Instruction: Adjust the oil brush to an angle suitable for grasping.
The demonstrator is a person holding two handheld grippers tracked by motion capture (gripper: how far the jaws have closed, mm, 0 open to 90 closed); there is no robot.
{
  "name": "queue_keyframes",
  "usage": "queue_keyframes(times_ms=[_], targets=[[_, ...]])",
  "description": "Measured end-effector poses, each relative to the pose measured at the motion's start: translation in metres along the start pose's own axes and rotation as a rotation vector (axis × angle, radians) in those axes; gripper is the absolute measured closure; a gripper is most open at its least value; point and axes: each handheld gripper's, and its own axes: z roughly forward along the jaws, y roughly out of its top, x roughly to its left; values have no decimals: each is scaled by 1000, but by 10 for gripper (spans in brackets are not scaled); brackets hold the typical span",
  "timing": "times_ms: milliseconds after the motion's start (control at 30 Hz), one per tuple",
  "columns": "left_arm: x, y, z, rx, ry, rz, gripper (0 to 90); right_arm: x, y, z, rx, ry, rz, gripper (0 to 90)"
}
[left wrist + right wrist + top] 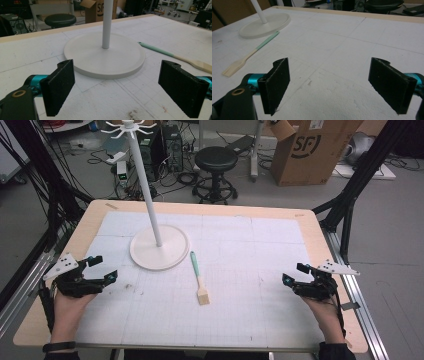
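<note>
A small brush (199, 279) with a mint-green handle and pale wooden head lies flat on the white gridded mat, just right of the white stand's round base (159, 247). The stand's pole (145, 180) rises to hooked arms at its top. My left gripper (102, 269) rests open at the mat's left edge, nothing between its jaws; in its own view (116, 90) the base (105, 56) and brush (172, 56) lie ahead. My right gripper (295, 274) sits open at the right edge, empty; its view (329, 86) shows the brush (249, 58) far left.
The mat covers a wooden table (320, 245) with rails along both sides. Beyond the far edge stand a black stool (216, 165), a cardboard box (312, 150), computer towers and cables on the floor. Black frame legs (350, 200) stand at the right.
</note>
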Motion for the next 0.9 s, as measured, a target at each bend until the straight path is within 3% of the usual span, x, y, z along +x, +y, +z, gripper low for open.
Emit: queue_keyframes(times_ms=[533,767,900], targets=[[-2,2,0,-18,-5,-12,160,-2,0,-4,-7,-7,-1,166],[-7,6,5,-34,-46,-17,269,-3,0,-4,-6,-6,3,166],[-17,13,16,-27,-86,17,381,-3,0,-3,-7,-6,2,166]])
